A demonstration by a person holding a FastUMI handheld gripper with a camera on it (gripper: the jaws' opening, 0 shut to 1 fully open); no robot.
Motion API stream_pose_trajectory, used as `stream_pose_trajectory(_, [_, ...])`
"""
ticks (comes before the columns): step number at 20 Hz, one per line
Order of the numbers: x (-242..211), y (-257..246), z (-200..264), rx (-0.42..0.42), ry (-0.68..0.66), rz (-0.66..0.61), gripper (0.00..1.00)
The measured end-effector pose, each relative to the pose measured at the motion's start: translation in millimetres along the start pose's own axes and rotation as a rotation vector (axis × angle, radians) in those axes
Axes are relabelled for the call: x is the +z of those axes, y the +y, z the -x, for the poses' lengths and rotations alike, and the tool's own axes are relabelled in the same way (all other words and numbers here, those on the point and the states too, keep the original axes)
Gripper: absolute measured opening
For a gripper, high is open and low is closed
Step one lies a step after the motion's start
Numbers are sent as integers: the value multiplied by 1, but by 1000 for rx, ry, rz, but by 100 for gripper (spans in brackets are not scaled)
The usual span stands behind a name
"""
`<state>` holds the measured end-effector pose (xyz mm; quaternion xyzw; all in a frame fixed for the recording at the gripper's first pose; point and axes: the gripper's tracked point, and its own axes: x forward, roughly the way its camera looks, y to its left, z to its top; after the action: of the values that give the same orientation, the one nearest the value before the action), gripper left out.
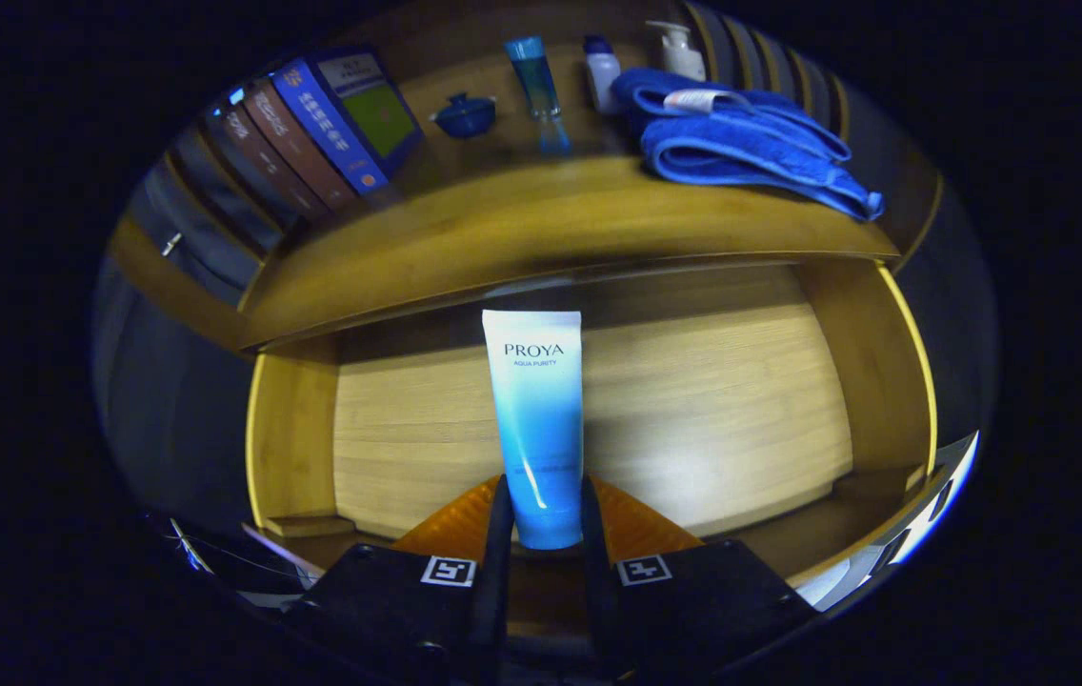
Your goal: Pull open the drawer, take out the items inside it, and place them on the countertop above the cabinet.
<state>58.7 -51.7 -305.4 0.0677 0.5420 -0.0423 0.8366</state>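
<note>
A white-to-blue cosmetic tube [537, 419] stands between my two fingers, cap end down, and both fingers press on its lower part. My gripper [544, 514] is shut on it, held over the open wooden drawer [722, 400], whose pale bottom lies bare around the tube. Beyond the drawer runs the wooden countertop [541, 214] of the cabinet.
On the countertop stand a row of books [312, 133] at the left, a small blue lidded pot [465, 114], a slim blue tube [534, 81], a small white bottle [602, 69], a pump bottle [682, 52] and a folded blue towel [751, 143] at the right.
</note>
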Motion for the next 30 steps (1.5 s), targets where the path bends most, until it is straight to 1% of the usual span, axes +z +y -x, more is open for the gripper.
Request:
stream_pose_trajectory(3, [16, 7, 36, 20, -68, 12, 39])
stream_pose_trajectory(7, [74, 17, 44, 9, -161, 40, 39])
stream_pose_trajectory(10, [123, 25, 24, -20, -185, 58, 39])
stream_pose_trajectory(12, [146, 26, 5, -46, -178, 66, 39])
stream_pose_trajectory(15, [169, 28, -29, -80, -149, 69, 39])
stream_pose_trajectory(17, [176, 27, -47, -106, -127, 78, 39])
stream_pose_trajectory(19, [182, 23, -58, -126, -123, 54, 39])
stream_pose_trajectory(20, [183, 19, -64, -136, -119, 42, 41])
stream_pose_trajectory(21, [186, 20, -64, -125, -135, 37, 44])
stream_pose_trajectory(23, [190, 17, -57, -136, -153, 43, 63])
stream_pose_trajectory(25, [186, 19, -45, -127, -170, 47, 81])
stream_pose_trajectory(27, [181, 20, -31, -104, -221, 45, 99])
stream_pose_trajectory(30, [168, 24, 5, -61, -330, 71, 99])
